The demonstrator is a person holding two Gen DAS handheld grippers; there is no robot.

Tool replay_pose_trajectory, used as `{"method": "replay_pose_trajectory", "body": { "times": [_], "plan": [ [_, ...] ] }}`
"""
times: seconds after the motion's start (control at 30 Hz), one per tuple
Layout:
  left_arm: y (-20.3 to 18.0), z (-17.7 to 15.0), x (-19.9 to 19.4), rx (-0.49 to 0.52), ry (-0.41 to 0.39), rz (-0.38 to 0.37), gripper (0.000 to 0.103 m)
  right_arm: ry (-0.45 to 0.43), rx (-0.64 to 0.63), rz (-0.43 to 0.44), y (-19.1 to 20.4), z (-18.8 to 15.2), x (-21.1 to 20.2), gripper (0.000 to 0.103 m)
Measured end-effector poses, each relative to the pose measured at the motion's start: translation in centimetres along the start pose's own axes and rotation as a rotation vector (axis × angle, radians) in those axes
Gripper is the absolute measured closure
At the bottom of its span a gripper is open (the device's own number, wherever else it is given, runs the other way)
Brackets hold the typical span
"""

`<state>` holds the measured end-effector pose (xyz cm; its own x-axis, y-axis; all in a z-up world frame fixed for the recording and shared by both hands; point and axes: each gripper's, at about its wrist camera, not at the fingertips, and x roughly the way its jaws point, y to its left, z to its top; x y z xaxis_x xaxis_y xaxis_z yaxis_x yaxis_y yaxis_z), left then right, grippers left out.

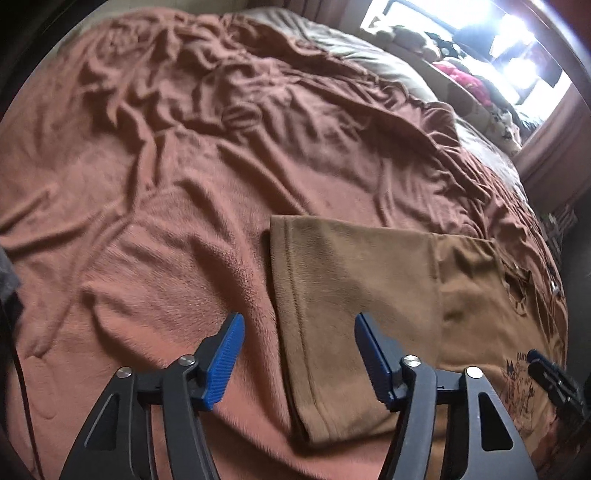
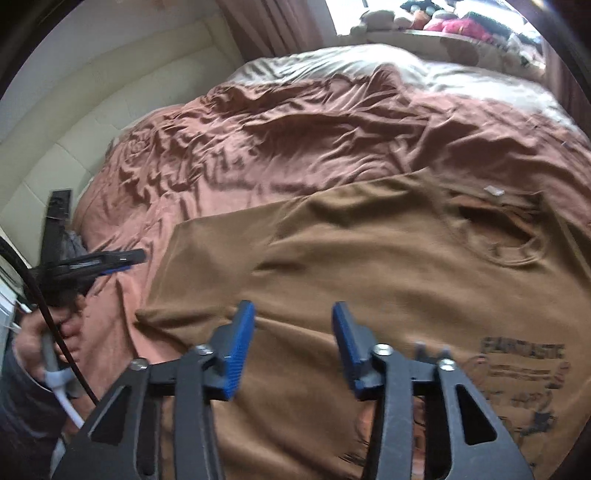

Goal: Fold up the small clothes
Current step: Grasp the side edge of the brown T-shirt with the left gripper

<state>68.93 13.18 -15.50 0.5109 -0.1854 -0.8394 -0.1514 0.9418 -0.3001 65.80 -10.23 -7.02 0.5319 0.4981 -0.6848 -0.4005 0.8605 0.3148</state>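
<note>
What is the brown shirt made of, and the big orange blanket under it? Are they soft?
The brown shirt looks like soft knit cotton, matte, with stitched hems and a print; it lies limp and flat. The orange blanket looks like fuzzy fleece: tiny raised fibres show up close, and it crumples into many soft folds. Both seem soft, though pictures alone cannot confirm it.

Premises: a bedroom in a private home. A large bed fills both views, covered by a rumpled rust-brown blanket (image 1: 155,155) with a paler sheet (image 2: 406,70) exposed toward the top of the frame. A cream padded headboard (image 2: 74,122) stands at upper left of the right wrist view. A bright window (image 1: 480,40) occupies the upper right of the left wrist view, flanked by brownish curtains (image 2: 280,26). Soft toys and assorted oddments (image 2: 454,26) line a ledge beneath the window.
</note>
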Motion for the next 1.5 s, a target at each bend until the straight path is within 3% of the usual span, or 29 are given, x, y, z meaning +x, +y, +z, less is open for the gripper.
{"method": "replay_pose_trajectory", "body": {
  "times": [0.23, 0.37, 0.53, 0.7, 0.77, 1.17, 1.33, 1.4, 1.5],
  "plan": [
    [0.7, 0.7, 3.3, -0.007, 0.040, -0.037, 0.044, 0.041, 0.078, 0.076, -0.4, 1.2, 5.5, 0.066],
    [1.0, 1.1, 3.8, 0.006, 0.022, -0.041, 0.045, 0.059, 0.119, 0.101, -0.4, 1.8, 8.5, 0.068],
    [0.9, 2.0, 4.0, 0.019, 0.007, -0.040, 0.046, 0.112, 0.155, 0.120, -0.7, 1.7, 12.0, 0.087],
    [0.4, 2.5, 4.5, 0.030, 0.019, -0.033, 0.051, 0.107, 0.190, 0.124, -1.4, 1.7, 12.8, 0.099],
    [0.3, 2.8, 4.3, 0.038, 0.012, -0.025, 0.054, 0.105, 0.186, 0.120, -1.3, 1.8, 13.1, 0.100],
    [-0.4, 4.6, 7.1, 0.101, 0.065, 0.049, 0.055, 0.147, 0.182, 0.088, -0.2, 2.9, 14.3, 0.102],
    [-0.7, 3.3, 6.4, 0.078, 0.062, 0.018, 0.055, 0.159, 0.182, 0.078, 0.1, 3.3, 14.6, 0.102],
    [-0.4, 2.8, 6.0, 0.052, 0.073, -0.015, 0.060, 0.160, 0.184, 0.076, 0.1, 3.3, 14.7, 0.102],
    [0.4, 2.1, 5.4, -0.010, 0.097, -0.050, 0.076, 0.167, 0.198, 0.072, 0.2, 3.1, 14.6, 0.102]
  ]
}}
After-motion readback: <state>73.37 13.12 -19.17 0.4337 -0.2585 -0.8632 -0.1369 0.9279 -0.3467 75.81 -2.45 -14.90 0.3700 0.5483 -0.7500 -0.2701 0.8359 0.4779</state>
